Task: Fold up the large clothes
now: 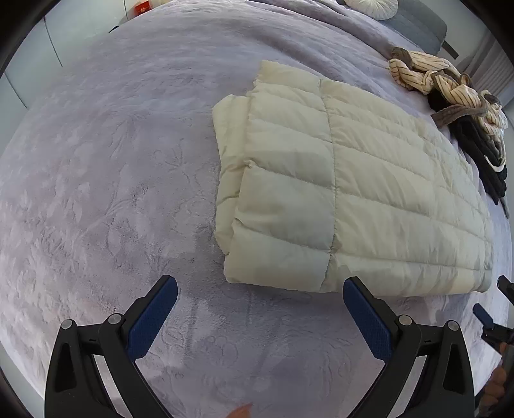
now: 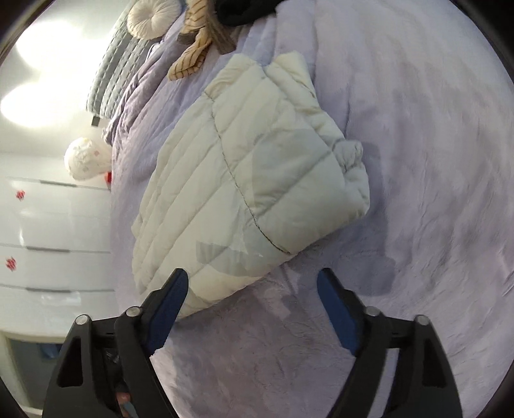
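A cream quilted puffer jacket [image 1: 347,193] lies folded into a thick rectangle on the lavender bed cover [image 1: 112,167]. In the left wrist view my left gripper [image 1: 260,286] is open just off the jacket's near edge, its right finger tip close to that edge, with only bed cover between the blue pads [image 1: 154,318]. The right wrist view shows the same jacket [image 2: 244,180] from its other end. My right gripper [image 2: 253,279] is open at the jacket's near corner, its left finger in front of the fabric, nothing pinched. The right gripper's tips [image 1: 491,308] show at the left view's right edge.
A heap of striped and black clothes [image 1: 449,86] lies beyond the jacket. A round white cushion [image 2: 154,16] and a grey quilted headboard [image 2: 112,70] stand at the bed's head. White drawers [image 2: 54,244] flank the bed. Wide stretches of bed cover [image 2: 417,160] lie beside the jacket.
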